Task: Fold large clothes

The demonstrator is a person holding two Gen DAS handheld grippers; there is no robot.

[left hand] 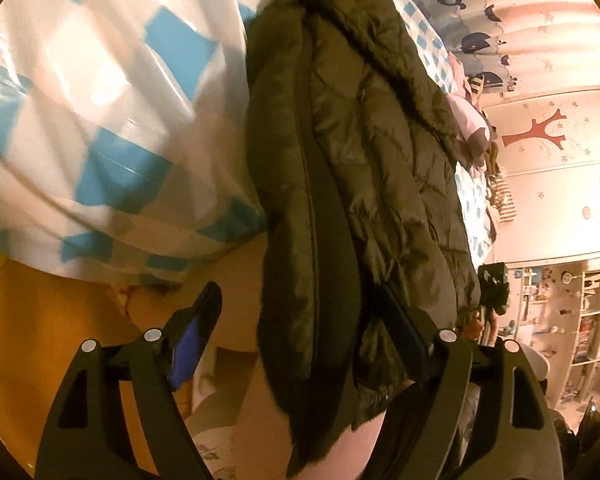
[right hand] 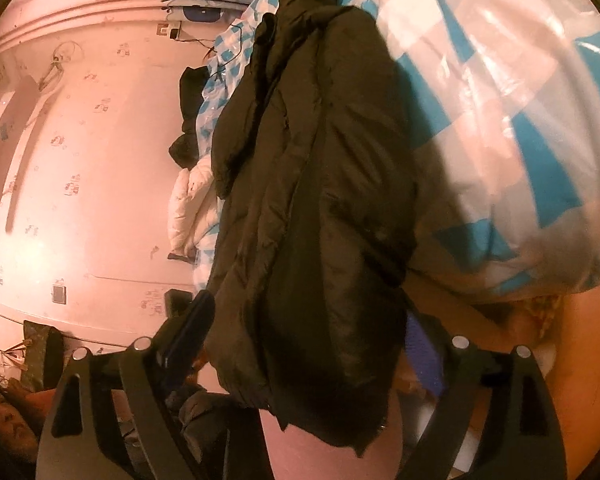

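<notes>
Coat: I see a big dark green puffy coat (left hand: pixel 364 184) with a fuzzy trim, folded into a long thick bundle. It lies on the bed, and its near end hangs over the bed's edge toward me.

Bed: the bed has a shiny blue and white checked cover (left hand: pixel 112 120). It looks slippery to me.

Left claw: my left claw (left hand: pixel 304 332) has its two fingers wide apart. The coat's hanging end sits between them. One finger is well clear of the cloth. The other finger is right by the coat, and I cannot tell if it touches. It is not squeezing anything.

Right claw: my right claw (right hand: pixel 312 340) is wide apart too. The coat's end hangs between its fingers and hides most of the far one. I think nothing is pinched.

Where I am in the job: I think the coat has been let go and now rests by itself. The fold looks mostly done.

What could go wrong: the coat is puffy and heavy, and part of it hangs off the edge. On that slick cover it could slide down to the floor. The puffy layers could also spring open and undo the fold.

Another worry: if I pull my claws back fast, a finger could snag the fuzzy trim and drag the bundle off.
</notes>
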